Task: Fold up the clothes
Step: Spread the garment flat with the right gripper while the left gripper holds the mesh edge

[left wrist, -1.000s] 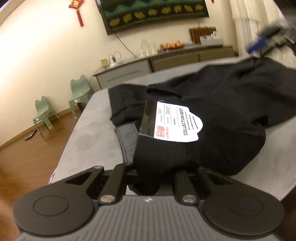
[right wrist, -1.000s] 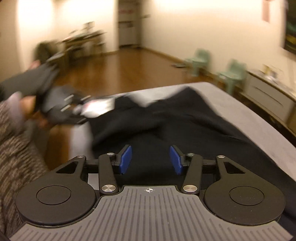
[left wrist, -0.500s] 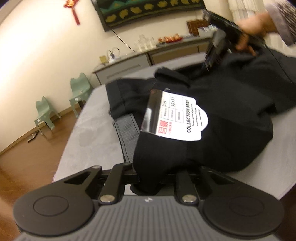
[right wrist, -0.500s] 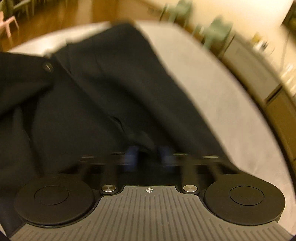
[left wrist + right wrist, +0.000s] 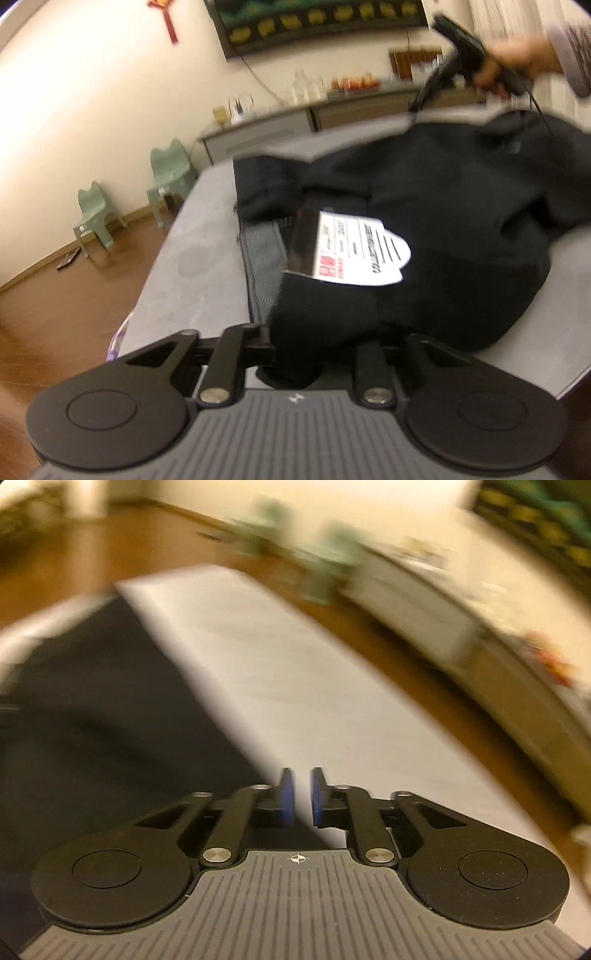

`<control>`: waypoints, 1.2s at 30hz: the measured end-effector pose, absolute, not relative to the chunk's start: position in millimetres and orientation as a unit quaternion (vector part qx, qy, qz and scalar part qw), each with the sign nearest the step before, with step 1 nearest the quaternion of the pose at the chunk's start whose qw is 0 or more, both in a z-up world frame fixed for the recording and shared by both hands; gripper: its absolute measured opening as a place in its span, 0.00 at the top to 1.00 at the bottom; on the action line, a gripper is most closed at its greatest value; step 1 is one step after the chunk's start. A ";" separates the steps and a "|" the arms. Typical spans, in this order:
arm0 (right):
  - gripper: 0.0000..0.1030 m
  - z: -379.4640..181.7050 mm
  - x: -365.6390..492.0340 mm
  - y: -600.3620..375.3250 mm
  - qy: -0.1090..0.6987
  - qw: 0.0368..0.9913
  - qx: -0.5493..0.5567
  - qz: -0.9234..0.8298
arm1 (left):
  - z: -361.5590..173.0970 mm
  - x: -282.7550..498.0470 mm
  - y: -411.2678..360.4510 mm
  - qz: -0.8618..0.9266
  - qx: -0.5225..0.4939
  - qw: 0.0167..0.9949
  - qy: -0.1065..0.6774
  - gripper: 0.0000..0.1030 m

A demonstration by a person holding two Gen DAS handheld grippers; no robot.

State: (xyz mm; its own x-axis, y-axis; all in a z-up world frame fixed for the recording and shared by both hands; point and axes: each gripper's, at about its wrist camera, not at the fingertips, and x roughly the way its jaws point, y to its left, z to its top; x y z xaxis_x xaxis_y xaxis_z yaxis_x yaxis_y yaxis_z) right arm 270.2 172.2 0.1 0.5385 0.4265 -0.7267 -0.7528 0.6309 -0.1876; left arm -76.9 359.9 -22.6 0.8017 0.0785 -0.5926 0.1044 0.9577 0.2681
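Note:
Black trousers [image 5: 443, 206] lie bunched on a grey table [image 5: 192, 280], with a white paper tag [image 5: 351, 254] on top. At the near edge my left gripper [image 5: 317, 343] is shut on a fold of the trousers, which hides its fingertips. A hand [image 5: 517, 55] holds my right gripper [image 5: 421, 99] at the far side, where the cloth rises to a peak under the tips. In the blurred right wrist view, the right gripper [image 5: 302, 794] has its blue pads [image 5: 286, 797] almost together. The trousers' [image 5: 92, 738] straight edge runs right into them.
Two small green chairs [image 5: 92, 210] stand on the wood floor left of the table. A long sideboard [image 5: 258, 136] with glassware lines the far wall. The table's bare grey top [image 5: 295, 672] stretches ahead of the right gripper.
My right gripper went from open above the trousers to pads nearly together at their far edge, and its view swung toward the sideboard. The left gripper kept its hold and barely moved.

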 end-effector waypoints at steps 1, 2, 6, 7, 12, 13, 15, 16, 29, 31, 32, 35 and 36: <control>0.35 0.9 251.8 185.5 0.318 0.828 -0.239 0.394 | -22.1 -76.9 360.4 -0.006 0.140 0.939 0.315 0.70; 0.28 1.1 233.8 199.7 0.307 0.814 -0.232 0.435 | -21.6 -76.9 360.8 -0.005 0.135 0.939 0.316 0.63; 0.24 -21.7 189.2 271.2 0.281 0.757 -0.286 0.516 | -19.6 -76.8 362.5 -0.002 0.116 0.941 0.318 0.59; 0.40 -29.8 185.3 286.9 0.283 0.748 -0.305 0.517 | -19.1 -76.8 362.9 -0.002 0.111 0.941 0.319 0.62; 1.00 -34.5 225.4 313.8 0.338 0.761 -0.330 0.444 | -16.7 -76.7 365.0 0.002 0.086 0.943 0.321 0.84; 1.00 -29.0 237.1 313.6 0.338 0.774 -0.329 0.422 | -16.2 -76.7 365.4 0.003 0.081 0.943 0.322 0.84; 1.00 -20.6 264.5 305.0 0.341 0.803 -0.318 0.372 | -20.6 -74.8 367.6 0.009 0.084 0.938 0.336 0.85; 1.00 -17.7 275.5 298.3 0.337 0.818 -0.311 0.346 | -20.7 -74.7 368.8 0.012 0.083 0.937 0.338 0.85; 0.08 40.1 156.6 37.1 0.285 0.891 -0.167 0.313 | 16.1 -88.1 371.0 -0.003 0.001 0.963 0.271 0.49; 0.08 31.7 131.3 -34.3 0.310 0.901 -0.182 0.243 | 12.1 -74.4 368.1 0.027 0.012 0.955 0.294 0.68; 0.08 26.0 122.1 -67.0 0.324 0.906 -0.179 0.204 | 9.3 -66.6 366.6 0.045 0.021 0.950 0.308 0.75; 0.09 3.3 79.3 -169.9 0.355 0.920 -0.148 0.071 | 4.9 -59.4 369.8 0.097 0.015 0.938 0.332 0.77; 0.09 -3.2 66.8 -204.2 0.369 0.923 -0.108 0.029 | 5.4 -59.7 368.5 0.104 0.011 0.937 0.334 0.77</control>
